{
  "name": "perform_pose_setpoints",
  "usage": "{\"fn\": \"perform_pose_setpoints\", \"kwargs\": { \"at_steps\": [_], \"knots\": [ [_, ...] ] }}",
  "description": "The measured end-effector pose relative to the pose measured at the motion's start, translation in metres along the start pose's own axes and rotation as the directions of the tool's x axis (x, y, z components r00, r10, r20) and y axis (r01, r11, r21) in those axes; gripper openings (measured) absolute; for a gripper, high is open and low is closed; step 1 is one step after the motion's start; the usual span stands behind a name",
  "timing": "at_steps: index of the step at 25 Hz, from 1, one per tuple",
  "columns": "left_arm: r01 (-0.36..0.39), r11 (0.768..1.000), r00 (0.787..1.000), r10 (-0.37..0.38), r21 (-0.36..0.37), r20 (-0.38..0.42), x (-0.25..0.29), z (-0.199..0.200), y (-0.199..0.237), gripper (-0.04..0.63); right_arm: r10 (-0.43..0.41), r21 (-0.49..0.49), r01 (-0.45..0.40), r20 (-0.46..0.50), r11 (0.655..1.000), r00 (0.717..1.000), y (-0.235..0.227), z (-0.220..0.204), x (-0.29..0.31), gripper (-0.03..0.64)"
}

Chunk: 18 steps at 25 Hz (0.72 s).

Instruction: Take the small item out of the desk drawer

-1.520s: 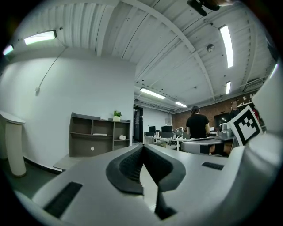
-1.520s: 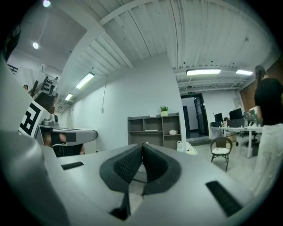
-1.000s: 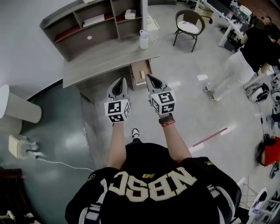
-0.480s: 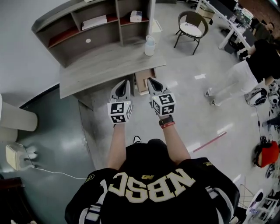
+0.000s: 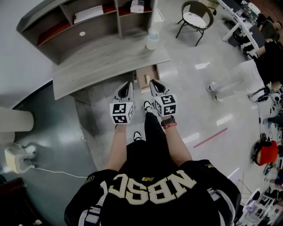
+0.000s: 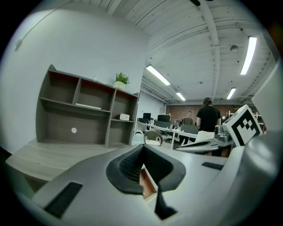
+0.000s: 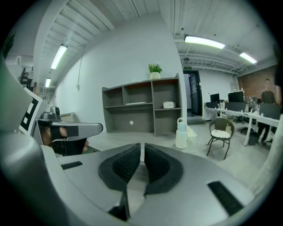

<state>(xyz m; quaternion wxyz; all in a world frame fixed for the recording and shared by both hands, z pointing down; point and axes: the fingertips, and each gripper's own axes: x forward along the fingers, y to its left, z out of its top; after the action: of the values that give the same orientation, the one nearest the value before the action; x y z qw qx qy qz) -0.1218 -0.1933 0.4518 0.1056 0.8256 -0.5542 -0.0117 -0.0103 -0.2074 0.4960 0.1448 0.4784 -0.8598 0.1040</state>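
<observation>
The grey desk [image 5: 110, 62] stands ahead with its wooden drawer [image 5: 146, 77] pulled open at the right end. I cannot make out any small item inside it. Both grippers are held out side by side, short of the desk's front edge. My left gripper [image 5: 127, 84] has its tips together and holds nothing; in the left gripper view [image 6: 142, 146] a strip of the drawer [image 6: 147, 184] shows below them. My right gripper [image 5: 153, 83] points at the drawer. Its jaws are opening, with a thin slit and nothing between them in the right gripper view [image 7: 142, 145].
A shelf unit [image 5: 88, 22] with a white box [image 5: 137, 6] sits on the desk's back. A pale jug [image 5: 152, 39] stands at the desk's right corner. A chair [image 5: 194, 20] and a standing person [image 5: 265, 62] are off to the right. My shoe [image 5: 147, 106] steps forward.
The desk and open drawer have come nearer as the wearer walks forward, one leg now swung between the arms. Both grippers stay side by side, pointing at the drawer.
</observation>
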Motion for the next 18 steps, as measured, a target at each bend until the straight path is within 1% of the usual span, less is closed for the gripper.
{"fn": "perform_pose_setpoints", "kwargs": {
  "at_steps": [4, 11, 15, 18],
  "knots": [
    [-0.009, 0.999, 0.999, 0.008, -0.031, -0.051, 0.026, -0.023, 0.016, 0.015, 0.026, 0.009, -0.025, -0.072, 1.000, 0.997, -0.011, -0.027, 0.033, 0.048],
    [-0.001, 0.997, 0.990, -0.010, -0.080, -0.139, 0.069, -0.061, 0.032, 0.015, 0.027, 0.068, -0.014, -0.190, 0.998, 0.981, -0.036, -0.078, 0.079, 0.072],
    [-0.002, 0.995, 0.980, -0.019, -0.102, -0.197, 0.082, -0.088, 0.032, 0.014, 0.047, 0.124, -0.016, -0.253, 0.992, 0.966, -0.044, -0.111, 0.093, 0.086],
    [-0.005, 0.993, 0.973, -0.023, -0.120, -0.229, 0.089, -0.106, 0.033, 0.014, 0.061, 0.168, -0.013, -0.283, 0.986, 0.957, -0.048, -0.131, 0.103, 0.097]
  ]
}}
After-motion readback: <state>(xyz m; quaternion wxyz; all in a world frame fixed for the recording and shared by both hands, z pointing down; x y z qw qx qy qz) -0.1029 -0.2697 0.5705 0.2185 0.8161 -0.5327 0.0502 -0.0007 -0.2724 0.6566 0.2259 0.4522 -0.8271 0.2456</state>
